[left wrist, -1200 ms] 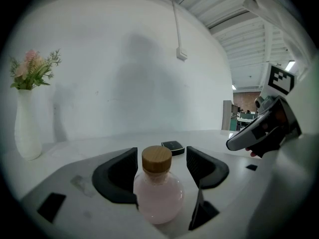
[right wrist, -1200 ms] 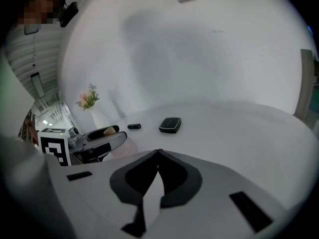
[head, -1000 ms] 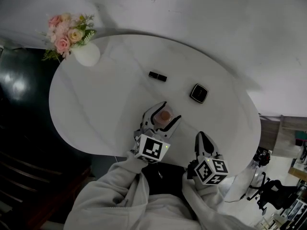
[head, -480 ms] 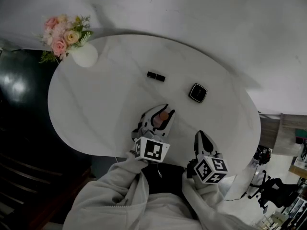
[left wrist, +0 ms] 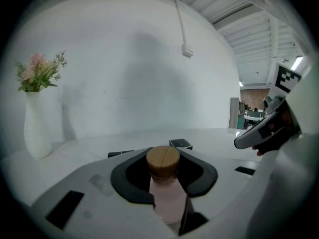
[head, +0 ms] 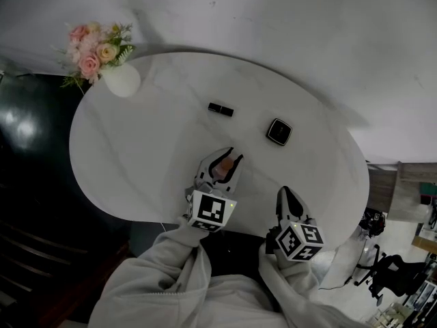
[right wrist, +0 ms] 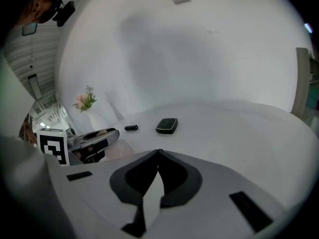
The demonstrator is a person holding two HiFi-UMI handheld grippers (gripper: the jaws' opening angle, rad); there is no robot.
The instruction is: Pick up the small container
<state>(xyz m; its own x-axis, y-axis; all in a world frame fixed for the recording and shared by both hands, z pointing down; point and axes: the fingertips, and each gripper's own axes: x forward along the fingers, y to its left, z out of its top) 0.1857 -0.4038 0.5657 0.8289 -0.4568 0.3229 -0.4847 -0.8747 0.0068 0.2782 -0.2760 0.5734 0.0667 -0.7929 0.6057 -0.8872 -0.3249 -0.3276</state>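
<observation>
The small container (head: pixel 224 165) is a pink bottle with a wooden cap (left wrist: pixel 162 159), near the front of the round white table (head: pixel 136 149). My left gripper (head: pixel 223 158) is around it. Its jaws are closing, and the pads touch both sides of the pink body (left wrist: pixel 167 203). In the right gripper view the left gripper (right wrist: pixel 97 139) shows side-on, with the pink container (right wrist: pixel 117 150) at its tip. My right gripper (head: pixel 287 195) hovers over the table's front edge, to the right of the left one. It is shut and holds nothing, its tips meeting (right wrist: pixel 158 151).
A white vase of pink flowers (head: pixel 120 78) stands at the table's far left edge. A black tube (head: pixel 220 108) and a square black compact (head: pixel 278 131) lie beyond the bottle. A grey wall rises behind the table, and dark floor lies to the left.
The left gripper's jaws have drawn in from wide open until they touch the bottle between them. The right gripper has stayed in place.
</observation>
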